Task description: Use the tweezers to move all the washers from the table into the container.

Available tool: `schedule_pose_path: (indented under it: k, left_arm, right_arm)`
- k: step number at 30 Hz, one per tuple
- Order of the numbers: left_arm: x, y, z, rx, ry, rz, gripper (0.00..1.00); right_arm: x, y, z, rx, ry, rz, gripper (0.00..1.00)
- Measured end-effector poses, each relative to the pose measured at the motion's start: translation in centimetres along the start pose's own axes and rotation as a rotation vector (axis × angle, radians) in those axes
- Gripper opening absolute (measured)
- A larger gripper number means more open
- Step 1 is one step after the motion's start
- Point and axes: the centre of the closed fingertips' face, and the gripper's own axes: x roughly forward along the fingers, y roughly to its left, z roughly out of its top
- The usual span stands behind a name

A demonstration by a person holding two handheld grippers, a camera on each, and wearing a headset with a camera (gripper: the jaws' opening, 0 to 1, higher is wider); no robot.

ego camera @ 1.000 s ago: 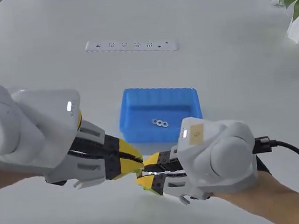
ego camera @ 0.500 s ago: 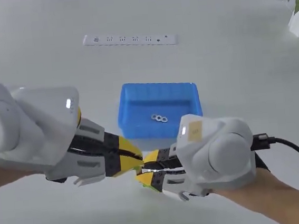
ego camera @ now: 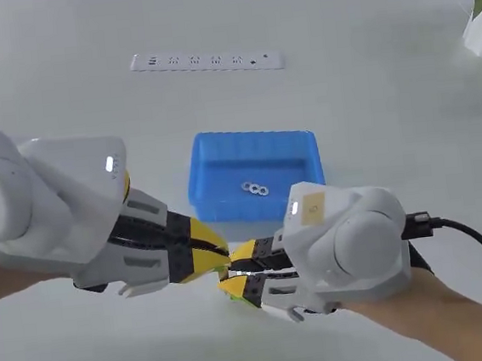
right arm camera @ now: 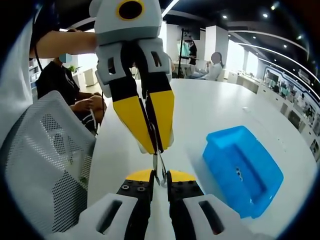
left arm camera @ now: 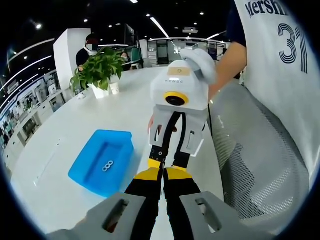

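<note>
While the head view sets the left hand-held gripper (ego camera: 221, 252) and the right hand-held gripper (ego camera: 235, 273) tip to tip above the bench (ego camera: 369, 91), the right gripper view picks out thin metal tweezers (right arm camera: 159, 167) running between them. The left one's yellow jaws are closed on the tweezers. The right one's jaws stand narrow around the lower end, though whether they pinch it cannot be told. Just beyond the tips sits the blue container (ego camera: 214, 162), with three washers (ego camera: 255, 188) in a row on its floor, apart from both grippers. The person's right hand (ego camera: 423, 301) holds its housing from beneath, forearm running toward the lower right.
</note>
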Motion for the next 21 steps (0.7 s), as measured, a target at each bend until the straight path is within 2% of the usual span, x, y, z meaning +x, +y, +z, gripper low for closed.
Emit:
schedule_pose_path:
  k: [14,18,21]
  left_arm:
    - [-0.01,-0.03,-0.10,-0.018,-0.010,-0.010,0.06]
    - [-0.10,-0.17,-0.15,-0.023,-0.007,-0.020,0.06]
    - [-0.18,0.03,-0.21,-0.024,-0.006,-0.013,0.06]
  right_arm:
    - [0.28,0.07,-0.56,0.010,0.008,0.018,0.13]
    - [0.64,0.17,-0.87,0.010,0.017,0.060,0.13]
    - [0.80,0.02,-0.94,0.006,0.024,0.066,0.13]
